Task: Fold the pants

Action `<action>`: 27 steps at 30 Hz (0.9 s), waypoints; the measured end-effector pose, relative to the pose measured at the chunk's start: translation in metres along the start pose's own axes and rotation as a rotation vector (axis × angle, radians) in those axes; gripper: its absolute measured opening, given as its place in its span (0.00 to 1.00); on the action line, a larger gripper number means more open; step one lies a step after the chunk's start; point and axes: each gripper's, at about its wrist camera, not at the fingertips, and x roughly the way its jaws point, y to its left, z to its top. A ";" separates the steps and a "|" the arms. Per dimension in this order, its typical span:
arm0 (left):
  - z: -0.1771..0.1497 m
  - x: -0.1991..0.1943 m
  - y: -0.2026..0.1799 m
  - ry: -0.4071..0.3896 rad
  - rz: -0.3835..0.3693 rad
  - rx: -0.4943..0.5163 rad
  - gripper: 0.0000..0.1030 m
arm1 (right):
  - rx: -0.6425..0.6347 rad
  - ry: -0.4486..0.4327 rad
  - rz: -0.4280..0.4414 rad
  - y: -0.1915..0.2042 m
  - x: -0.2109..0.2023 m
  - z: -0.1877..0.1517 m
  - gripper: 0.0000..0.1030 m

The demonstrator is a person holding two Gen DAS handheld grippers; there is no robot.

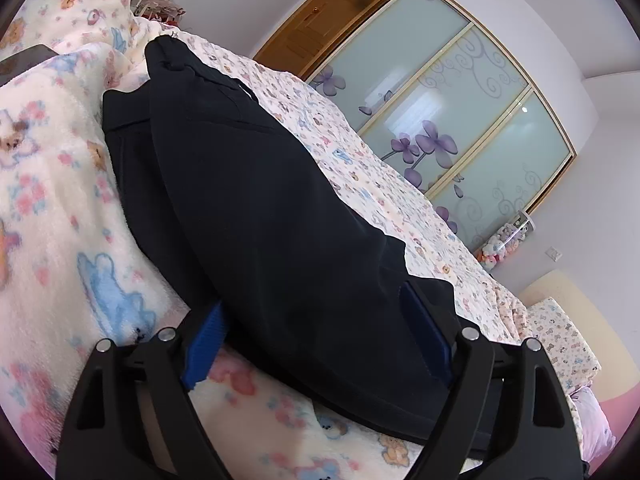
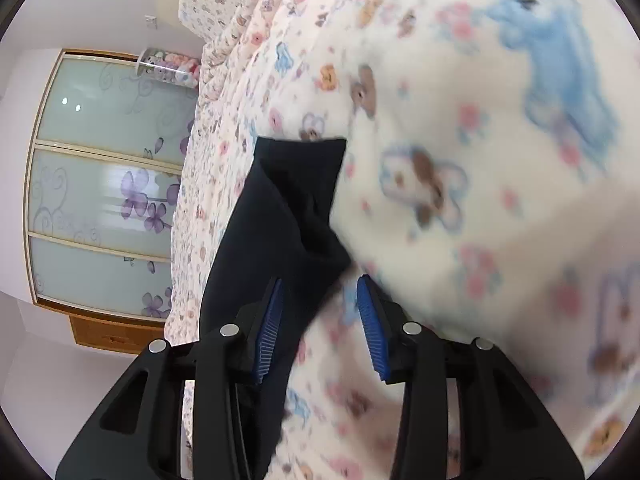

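Cartoon-print bed (image 1: 360,168) carries dark pants (image 1: 260,200). My left gripper (image 1: 320,340) and right gripper (image 2: 320,320) both gape, straddling fabric, apparently before pinching to fold.

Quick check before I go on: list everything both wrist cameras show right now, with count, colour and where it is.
pants: one, dark navy, lying on the bed, between the fingers of both grippers
blanket: one, cream fleece with bears and blue animals, beside the pants
bed sheet: one, pale with small bear print, under the pants
wardrobe: one, frosted glass doors with purple flowers, beyond the bed
plush toys: several, pastel, by the wardrobe
left gripper: black, blue pads, open around the pants
right gripper: black, blue pads, open
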 end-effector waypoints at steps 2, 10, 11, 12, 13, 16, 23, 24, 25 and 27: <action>-0.001 -0.002 0.001 0.001 -0.001 0.003 0.81 | -0.018 0.011 0.000 0.005 0.010 0.003 0.29; -0.002 -0.001 0.000 -0.001 0.004 0.008 0.82 | -0.333 -0.089 0.031 0.069 -0.018 0.004 0.09; -0.003 -0.001 0.001 -0.001 0.005 0.011 0.82 | -0.364 -0.102 0.052 0.083 -0.020 0.007 0.09; -0.004 -0.002 0.001 -0.001 0.005 0.013 0.82 | -0.392 -0.115 0.081 0.098 -0.023 0.011 0.09; -0.004 -0.001 0.001 -0.002 0.005 0.014 0.82 | -0.438 -0.144 0.129 0.117 -0.029 0.015 0.09; -0.004 -0.001 0.002 -0.002 0.001 0.016 0.82 | -0.593 -0.266 0.238 0.149 -0.050 0.022 0.09; -0.004 0.001 0.003 0.002 0.005 0.023 0.84 | -0.296 -0.035 -0.118 0.012 0.022 0.053 0.09; -0.005 0.000 0.002 0.002 0.005 0.025 0.84 | -0.293 -0.041 -0.086 0.004 0.020 0.051 0.09; -0.005 0.000 0.003 0.001 0.003 0.024 0.85 | -0.322 -0.052 -0.085 0.006 0.016 0.048 0.09; -0.004 0.000 0.004 0.001 0.000 0.021 0.85 | -0.333 -0.047 -0.099 0.010 0.013 0.047 0.09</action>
